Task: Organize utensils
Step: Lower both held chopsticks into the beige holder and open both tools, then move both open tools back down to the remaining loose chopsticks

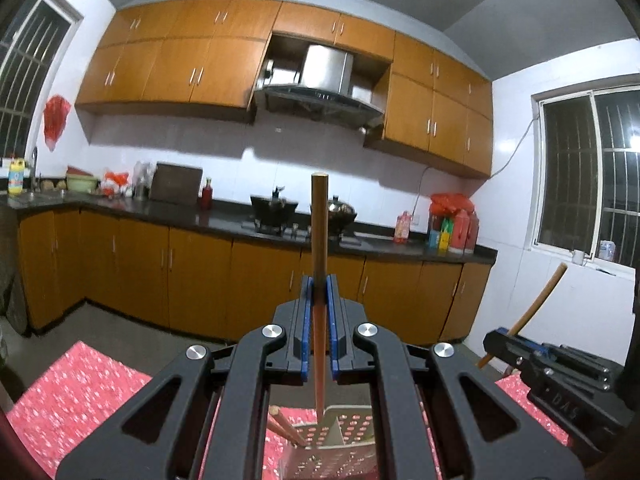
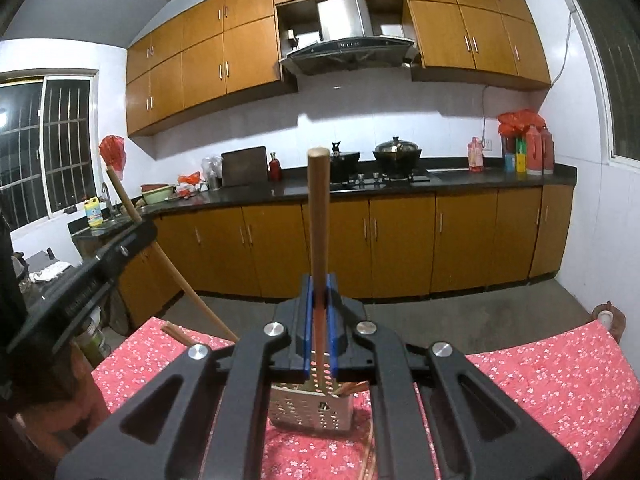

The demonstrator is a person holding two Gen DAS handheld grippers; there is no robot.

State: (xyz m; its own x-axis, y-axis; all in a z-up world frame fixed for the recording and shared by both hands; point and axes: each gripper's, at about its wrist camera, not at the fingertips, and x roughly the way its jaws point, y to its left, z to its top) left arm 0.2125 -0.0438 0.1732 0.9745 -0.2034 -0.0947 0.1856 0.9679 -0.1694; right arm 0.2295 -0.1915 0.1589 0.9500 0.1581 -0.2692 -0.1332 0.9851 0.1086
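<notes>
Each gripper is clamped on one wooden chopstick standing nearly upright. Below the left gripper (image 1: 319, 284), its chopstick (image 1: 320, 224) has its lower tip just over the perforated metal holder (image 1: 332, 446) on the red floral cloth (image 1: 80, 384). The right gripper (image 2: 319, 284) holds its chopstick (image 2: 318, 208) above the same holder; which is nearer cannot be told. Only "DAS", embossed on the right gripper's body, reads.

Embossed letters on the black right gripper (image 1: 505, 342) body, left wrist view: "DAS", faint
Other labels: unreadable
</notes>
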